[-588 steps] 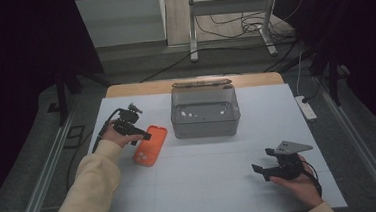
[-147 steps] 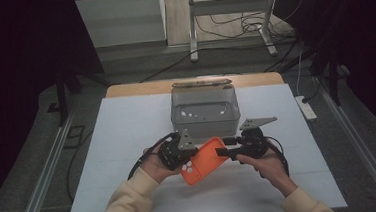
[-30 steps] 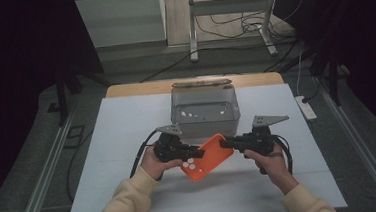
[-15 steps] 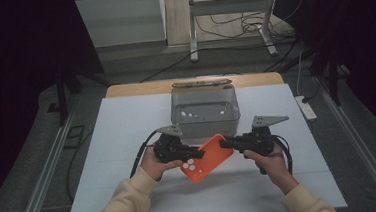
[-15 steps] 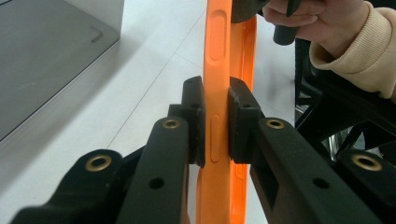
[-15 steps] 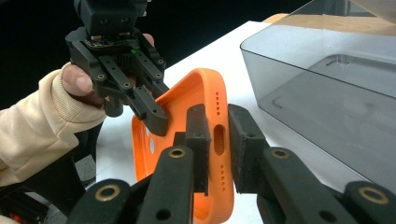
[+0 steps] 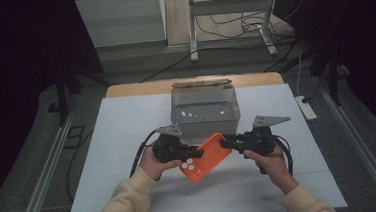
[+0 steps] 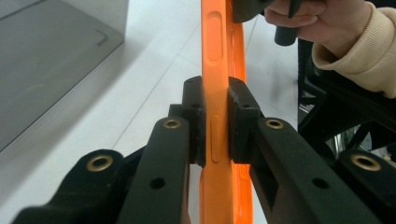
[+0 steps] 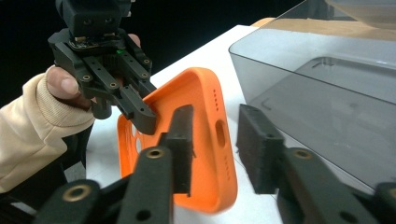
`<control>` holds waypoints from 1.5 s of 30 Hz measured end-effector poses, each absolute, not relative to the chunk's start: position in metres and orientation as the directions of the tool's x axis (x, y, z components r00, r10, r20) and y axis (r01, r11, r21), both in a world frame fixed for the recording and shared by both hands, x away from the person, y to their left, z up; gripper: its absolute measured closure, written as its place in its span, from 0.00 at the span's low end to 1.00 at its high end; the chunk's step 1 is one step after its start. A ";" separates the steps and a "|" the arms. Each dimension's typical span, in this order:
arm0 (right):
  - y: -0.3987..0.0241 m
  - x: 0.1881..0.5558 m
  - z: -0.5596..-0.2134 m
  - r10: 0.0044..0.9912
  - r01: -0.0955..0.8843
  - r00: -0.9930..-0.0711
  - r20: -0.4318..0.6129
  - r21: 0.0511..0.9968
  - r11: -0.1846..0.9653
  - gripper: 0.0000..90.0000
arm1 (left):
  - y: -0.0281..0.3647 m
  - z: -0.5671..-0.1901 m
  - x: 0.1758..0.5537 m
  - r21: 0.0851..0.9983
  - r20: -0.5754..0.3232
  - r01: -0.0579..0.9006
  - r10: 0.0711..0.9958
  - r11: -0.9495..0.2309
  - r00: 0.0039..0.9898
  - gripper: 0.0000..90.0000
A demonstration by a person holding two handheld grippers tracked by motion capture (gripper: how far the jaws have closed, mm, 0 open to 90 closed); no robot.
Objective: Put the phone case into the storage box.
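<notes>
Since a second ago the right gripper (image 9: 215, 149) has been parting its fingers off the orange phone case (image 7: 205, 157), which hangs above the counter (image 7: 127, 125) clamped edgewise between the left gripper's (image 8: 215, 123) fingers, light, flexible, best pinched at its rim.

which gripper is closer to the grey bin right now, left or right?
Roughly a tie, right marginally. The left gripper, clamped on the orange phone case, sits off the grey bin's front-left corner; the right gripper sits off its front-right corner, jaws just opening around the case's end.
</notes>
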State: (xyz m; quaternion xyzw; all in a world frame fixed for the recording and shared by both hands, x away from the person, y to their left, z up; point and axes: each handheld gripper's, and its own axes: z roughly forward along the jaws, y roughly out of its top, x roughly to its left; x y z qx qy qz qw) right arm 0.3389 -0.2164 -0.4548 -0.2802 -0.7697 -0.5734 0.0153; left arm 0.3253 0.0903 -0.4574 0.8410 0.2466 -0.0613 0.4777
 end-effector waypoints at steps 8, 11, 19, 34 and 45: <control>-0.222 0.338 -0.452 0.464 0.447 -0.824 0.324 0.876 0.182 0.52 | 0.097 -0.453 0.326 0.777 -0.324 0.481 0.396 -0.407 0.859 0.89; -0.224 0.337 -0.453 0.481 0.441 -0.820 0.309 0.878 0.188 0.47 | 0.097 -0.451 0.325 0.779 -0.316 0.478 0.404 -0.406 0.859 0.89; -0.226 0.332 -0.452 0.536 0.401 -0.814 0.226 0.886 0.235 0.35 | 0.100 -0.449 0.323 0.781 -0.303 0.478 0.426 -0.401 0.852 0.89; -0.252 0.321 -0.465 0.626 0.395 -0.763 0.164 0.884 0.250 0.29 | 0.103 -0.444 0.321 0.790 -0.277 0.466 0.447 -0.397 0.850 0.89; -0.267 0.306 -0.474 0.671 0.396 -0.733 0.114 0.873 0.285 0.24 | 0.108 -0.440 0.318 0.798 -0.269 0.467 0.468 -0.381 0.842 0.89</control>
